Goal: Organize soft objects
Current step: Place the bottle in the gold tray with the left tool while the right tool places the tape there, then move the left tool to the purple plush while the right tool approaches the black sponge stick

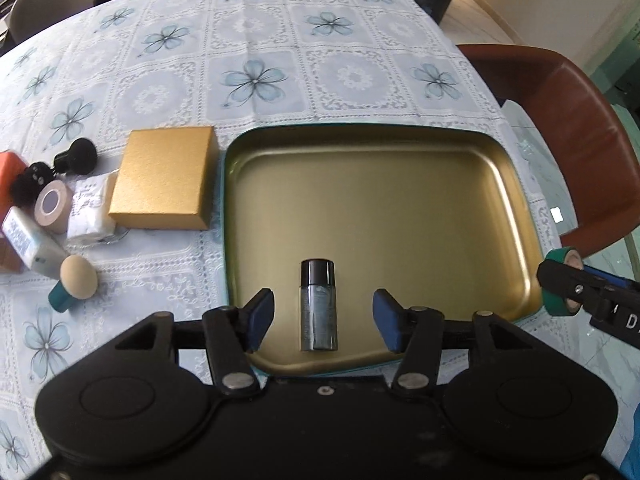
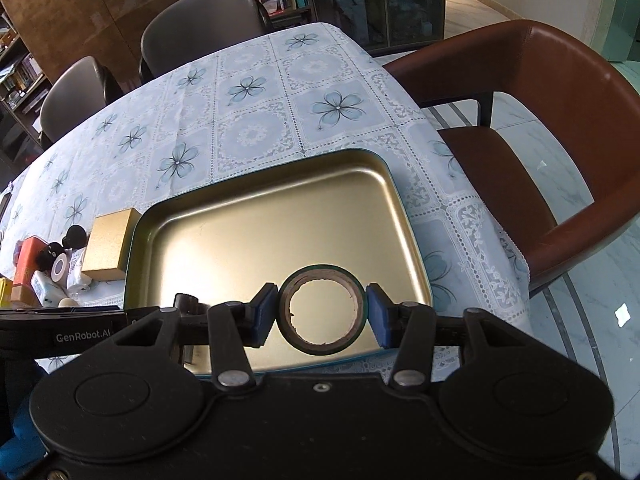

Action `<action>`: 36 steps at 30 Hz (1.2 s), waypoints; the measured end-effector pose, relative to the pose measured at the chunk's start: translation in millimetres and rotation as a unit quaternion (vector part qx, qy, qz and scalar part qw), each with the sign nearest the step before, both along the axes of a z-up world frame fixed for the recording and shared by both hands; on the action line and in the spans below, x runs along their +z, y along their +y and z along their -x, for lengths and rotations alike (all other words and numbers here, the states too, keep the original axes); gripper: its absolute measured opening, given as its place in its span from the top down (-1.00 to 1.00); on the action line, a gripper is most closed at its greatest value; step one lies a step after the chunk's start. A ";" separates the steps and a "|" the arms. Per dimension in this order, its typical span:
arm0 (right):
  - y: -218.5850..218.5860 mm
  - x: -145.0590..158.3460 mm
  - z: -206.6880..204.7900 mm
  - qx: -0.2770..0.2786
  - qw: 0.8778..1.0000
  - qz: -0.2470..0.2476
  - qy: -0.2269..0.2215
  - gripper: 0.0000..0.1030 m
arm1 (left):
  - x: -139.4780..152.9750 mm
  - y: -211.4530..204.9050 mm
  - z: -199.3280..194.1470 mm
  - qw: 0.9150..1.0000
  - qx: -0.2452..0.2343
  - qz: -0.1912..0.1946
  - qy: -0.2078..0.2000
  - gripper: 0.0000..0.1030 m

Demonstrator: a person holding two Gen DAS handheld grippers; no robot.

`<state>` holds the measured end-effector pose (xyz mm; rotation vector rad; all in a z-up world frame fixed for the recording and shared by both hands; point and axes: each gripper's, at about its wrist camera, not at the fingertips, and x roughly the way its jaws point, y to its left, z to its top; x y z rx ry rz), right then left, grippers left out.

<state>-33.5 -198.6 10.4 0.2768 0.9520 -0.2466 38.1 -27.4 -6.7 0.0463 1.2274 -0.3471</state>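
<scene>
**Gold tray holds one small bottle; green tape roll clamped over its right edge**

In the left wrist view a shallow gold tray (image 1: 400, 184) with a teal outer rim fills the centre of the frame, sitting on a flowered lace tablecloth (image 1: 256, 40). Its only content is a small dark bottle (image 1: 318, 306) with a black cap, lying flat on the tray floor at lower centre, cap toward the top of the frame. The left gripper (image 1: 323, 320) straddles that bottle with its blue pads (image 1: 262, 316) spread apart, clear gaps on both sides, touching nothing.

At the right edge of the same view the right gripper (image 1: 560, 284) grips a roll of green tape (image 1: 558, 280), just over the tray's right rim. The right wrist view shows this closely: the tape roll (image 2: 322, 310) stands on edge between the pads, which press on its two sides, with the tray floor visible through its core.

At the left of the left wrist view, outside the tray, lie a closed gold box (image 1: 164, 184) just beside the tray's left wall, a white tissue packet (image 1: 90, 208), a beige tape roll (image 1: 54, 206), a black plush toy (image 1: 34, 182), a sponge puff with a teal handle (image 1: 76, 282) and a black puff (image 1: 78, 156). A brown chair (image 1: 560, 132) stands at the right.
</scene>
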 end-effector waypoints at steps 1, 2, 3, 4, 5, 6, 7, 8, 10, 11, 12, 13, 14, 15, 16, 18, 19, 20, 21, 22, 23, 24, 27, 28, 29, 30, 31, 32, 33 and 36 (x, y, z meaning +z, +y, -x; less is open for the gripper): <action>0.5 0.1 -1.1 0.001 1.000 0.001 -0.001 0.06 | -0.9 2.3 0.0 1.000 0.005 0.000 0.003 -0.12; 1.0 0.4 -1.7 0.003 1.000 0.000 -0.003 0.04 | -1.9 5.3 0.1 1.000 0.009 -0.001 0.006 -0.16; 1.3 0.7 -3.2 0.003 1.000 -0.001 -0.005 0.02 | -1.7 8.1 1.4 1.000 0.014 -0.002 0.008 -0.16; 1.6 1.2 -4.0 0.003 1.000 -0.002 -0.006 0.01 | -2.3 10.0 1.9 1.000 0.016 -0.004 0.009 -0.16; 1.6 1.4 -5.6 0.002 1.000 -0.003 -0.007 0.01 | -3.0 11.9 2.5 1.000 0.018 -0.007 0.009 -0.18; 2.0 1.3 -7.0 0.002 1.000 -0.005 -0.006 0.01 | -3.9 13.8 3.6 1.000 0.020 -0.011 0.010 -0.19; 2.2 1.2 -8.0 0.002 1.000 -0.007 -0.006 0.01 | -4.4 15.4 4.9 1.000 0.021 -0.013 0.011 -0.21; 2.5 0.9 -9.1 0.002 1.000 -0.010 -0.005 0.01 | -5.1 16.9 5.4 1.000 0.023 -0.015 0.011 -0.23; 4.2 -0.1 -10.4 0.004 1.000 -0.011 -0.001 0.01 | -6.5 20.2 6.7 0.999 0.026 -0.020 0.014 -0.25; 5.3 -0.7 -10.9 0.005 1.000 -0.011 0.002 0.01 | -7.2 21.6 7.5 0.999 0.027 -0.022 0.015 -0.26; 7.0 -1.4 -11.6 0.006 1.000 -0.010 0.005 0.01 | -7.8 23.1 8.4 0.999 0.028 -0.025 0.017 -0.28; 8.8 -2.3 -12.2 0.008 1.000 -0.009 0.008 0.01 | -8.5 24.7 8.9 0.999 0.029 -0.027 0.018 -0.32; 10.6 -3.3 -13.1 0.011 1.000 -0.008 0.012 0.01 | -9.3 26.6 9.3 0.999 0.030 -0.029 0.019 -0.37; 12.5 -4.4 -14.3 0.013 1.000 -0.007 0.016 0.01 | -10.2 28.9 9.9 0.999 0.032 -0.031 0.022 -0.38; 14.6 -5.5 -15.3 0.014 1.000 -0.006 0.020 0.01 | -11.3 31.1 10.0 0.999 0.033 -0.034 0.024 -0.40; 19.4 -7.7 -17.5 0.016 0.999 -0.006 0.028 0.01 | -13.9 37.5 11.2 0.998 0.039 -0.038 0.032 -0.40; 21.8 -8.7 -18.6 0.019 0.999 -0.007 0.031 0.01 | -15.3 41.2 11.4 0.998 0.042 -0.041 0.036 -0.41; 24.6 -9.5 -19.8 0.022 0.999 -0.010 0.034 0.01 | -16.4 44.9 11.3 0.997 0.045 -0.043 0.039 -0.41; 28.0 -10.2 -21.1 0.025 0.999 -0.011 0.037 0.01 | -17.6 49.8 11.3 0.997 0.049 -0.045 0.043 -0.42; 31.8 -10.9 -22.9 0.028 0.999 -0.011 0.039 0.01 | -18.8 55.5 11.1 0.996 0.054 -0.047 0.046 -0.42; 36.5 -11.6 -24.9 0.032 0.999 -0.011 0.042 0.01 | -19.4 60.9 10.8 0.996 0.059 -0.049 0.048 -0.43; 41.6 -12.2 -27.1 0.036 0.998 -0.009 0.045 0.01 | -19.7 67.3 10.5 0.995 0.064 -0.050 0.050 -0.44; 58.6 -13.7 -34.0 0.051 0.997 -0.007 0.050 0.01 | -19.5 90.1 9.0 0.994 0.082 -0.055 0.054 -0.47; 64.4 -13.9 -36.5 0.056 0.997 -0.007 0.052 0.01 | -19.3 97.6 8.5 0.993 0.087 -0.057 0.055 -0.47; 71.0 -14.2 -39.6 0.062 0.997 -0.008 0.053 0.01 | -19.4 106.8 7.8 0.992 0.094 -0.058 0.055 -0.48; 77.1 -14.0 -42.3 0.067 0.996 -0.007 0.054 0.01 | -19.2 116.2 7.0 0.991 0.101 -0.060 0.057 -0.48; 85.1 -14.1 -45.7 0.073 0.996 -0.006 0.055 0.01 | -18.9 125.3 6.2 0.991 0.107 -0.061 0.057 -0.48; 92.8 -14.0 -49.2 0.078 0.995 -0.006 0.055 0.01 | -18.6 134.4 5.6 0.990 0.113 -0.062 0.057 -0.48; 100.5 -14.0 -52.6 0.084 0.995 -0.006 0.056 0.01 | -18.4 143.7 5.0 0.989 0.120 -0.063 0.058 -0.48; 124.5 -13.5 -62.8 0.102 0.993 -0.008 0.058 0.01 | -17.4 172.9 3.1 0.986 0.138 -0.068 0.057 -0.49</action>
